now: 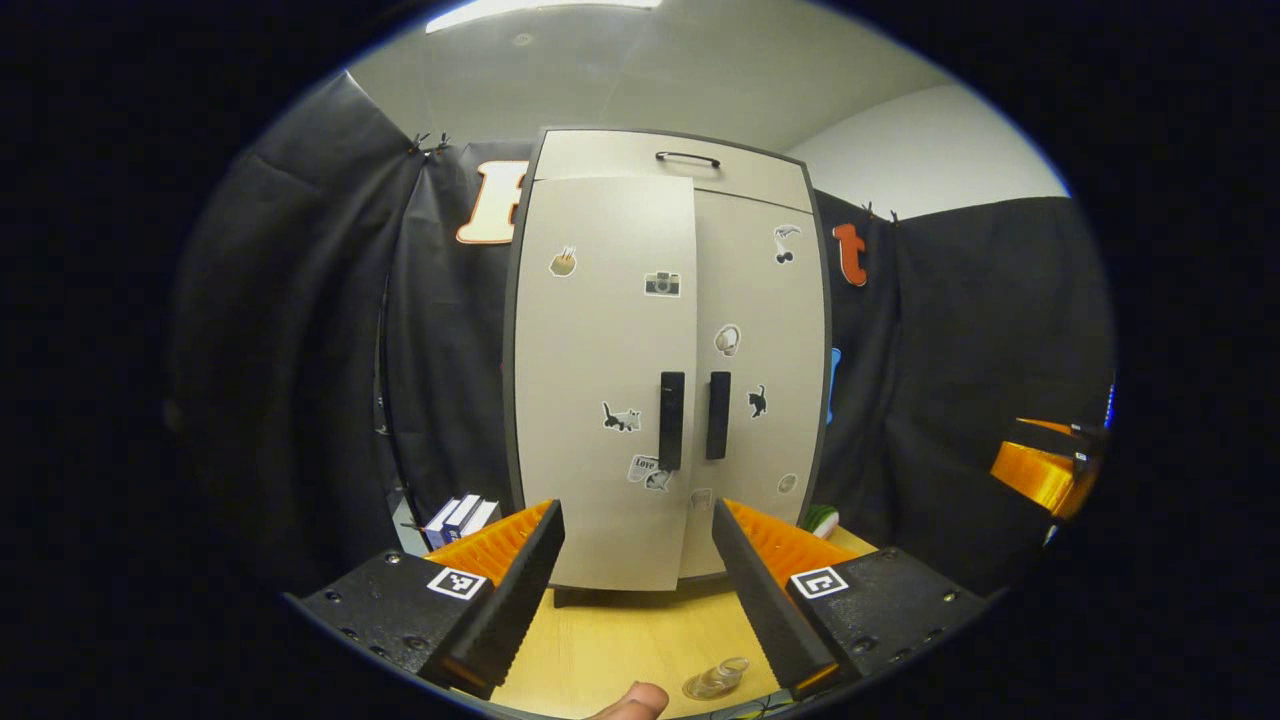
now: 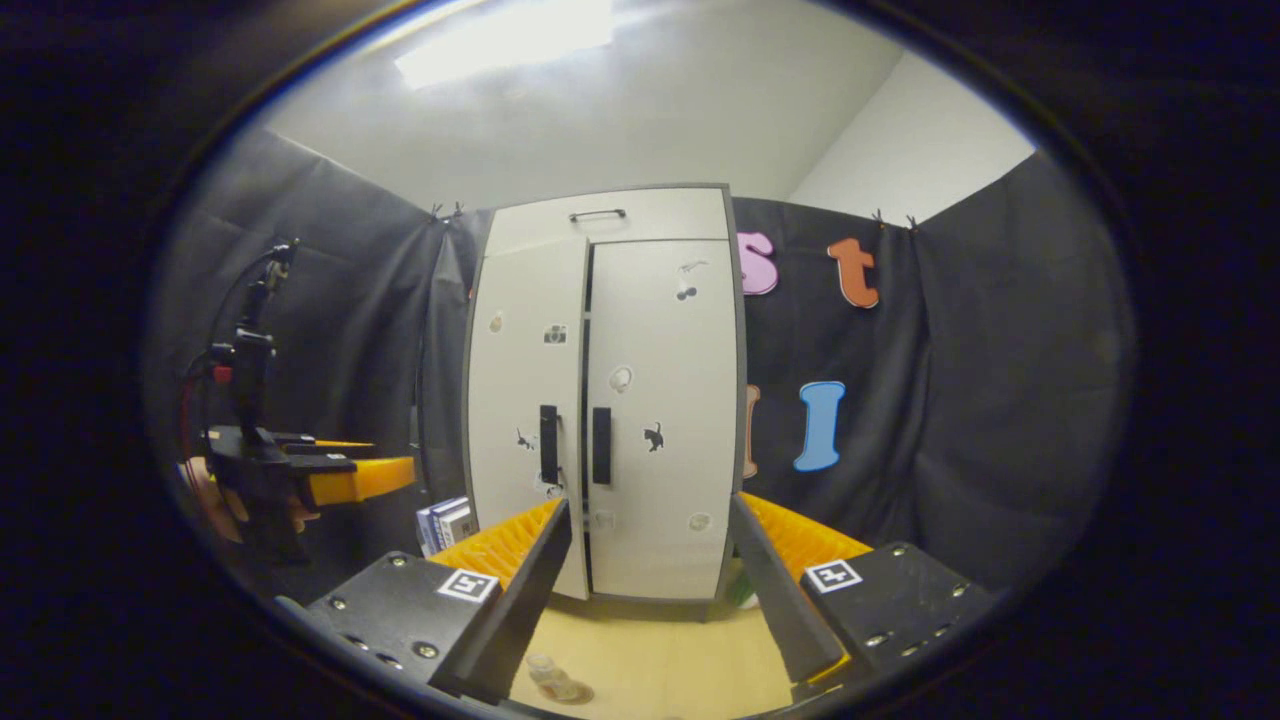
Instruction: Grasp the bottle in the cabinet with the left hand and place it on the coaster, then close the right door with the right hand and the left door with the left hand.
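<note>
**Cabinet nearly shut, both claws withdrawn**

Cabinet (image 1: pixel 670 360): upright at the back of the wooden surface (image 1: pixel 640 630), against the black booth wall. Right door (image 1: pixel 760 380) flush with the frame. Left door (image 1: pixel 605 380) standing slightly proud, a dark slit visible along its inner edge in the right gripper view; judged not fully closed. Paired dark handles (image 1: pixel 672 420) side by side at the cabinet's midline. Small stack of books (image 1: pixel 462 518) just left of the cabinet's foot.

Left claw (image 1: pixel 640 590): in front of the cabinet, jaws spread wide, gripping nothing. Right claw (image 2: pixel 650 590): likewise in front of the cabinet, jaws wide apart and empty.

Bottle (image 1: pixel 715 680): clear, on the surface well in front of the cabinet, near the left claw. Coaster beneath it too small and blurred to confirm.

Risks, as judged: left door left ajar if the final push is skipped or too light; door rebounding if pushed hard; bottle toppled if the left claw sweeps low on its way forward.
</note>
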Demonstrator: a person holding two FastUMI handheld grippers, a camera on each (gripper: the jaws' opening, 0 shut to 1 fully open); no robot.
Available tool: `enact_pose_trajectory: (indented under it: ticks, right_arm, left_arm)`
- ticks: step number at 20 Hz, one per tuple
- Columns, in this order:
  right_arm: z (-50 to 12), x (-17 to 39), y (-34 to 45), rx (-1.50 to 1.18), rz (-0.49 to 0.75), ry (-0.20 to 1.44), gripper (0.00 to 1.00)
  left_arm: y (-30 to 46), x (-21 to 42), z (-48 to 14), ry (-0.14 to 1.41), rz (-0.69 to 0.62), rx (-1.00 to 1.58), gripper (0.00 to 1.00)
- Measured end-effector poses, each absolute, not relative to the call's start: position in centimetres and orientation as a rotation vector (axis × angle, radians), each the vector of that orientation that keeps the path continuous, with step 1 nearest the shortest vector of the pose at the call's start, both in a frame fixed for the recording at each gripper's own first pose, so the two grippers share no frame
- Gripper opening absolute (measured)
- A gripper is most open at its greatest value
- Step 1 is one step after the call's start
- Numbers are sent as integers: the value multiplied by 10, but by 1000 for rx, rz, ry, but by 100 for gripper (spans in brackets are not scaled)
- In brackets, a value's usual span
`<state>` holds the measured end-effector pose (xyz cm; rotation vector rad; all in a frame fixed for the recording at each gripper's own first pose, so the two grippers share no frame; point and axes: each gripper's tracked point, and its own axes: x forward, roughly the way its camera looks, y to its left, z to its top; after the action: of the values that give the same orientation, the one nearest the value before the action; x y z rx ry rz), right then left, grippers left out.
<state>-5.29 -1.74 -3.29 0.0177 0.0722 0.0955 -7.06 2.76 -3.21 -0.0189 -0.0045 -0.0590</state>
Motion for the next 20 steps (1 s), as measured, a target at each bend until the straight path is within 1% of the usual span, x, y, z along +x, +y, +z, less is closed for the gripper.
enact_pose_trajectory:
  ticks: [6,8,11,15,20]
  right_arm:
    - [-35,-43,-19,36,54,99,96]
    - [-36,-43,-20,29,37,83,96]
    - [-36,-41,-15,32,19,74,96]
    - [-33,-40,1,40,44,63,96]
    - [-39,-39,-2,25,59,60,96]
  left_arm:
    - [42,-75,-46,0,-43,1,95]
    - [50,-75,-46,-8,-25,20,95]
    - [47,-78,-48,-7,-45,7,95]
    - [47,-80,-47,-16,-63,-14,95]
    - [34,-77,-46,-23,-67,-24,95]
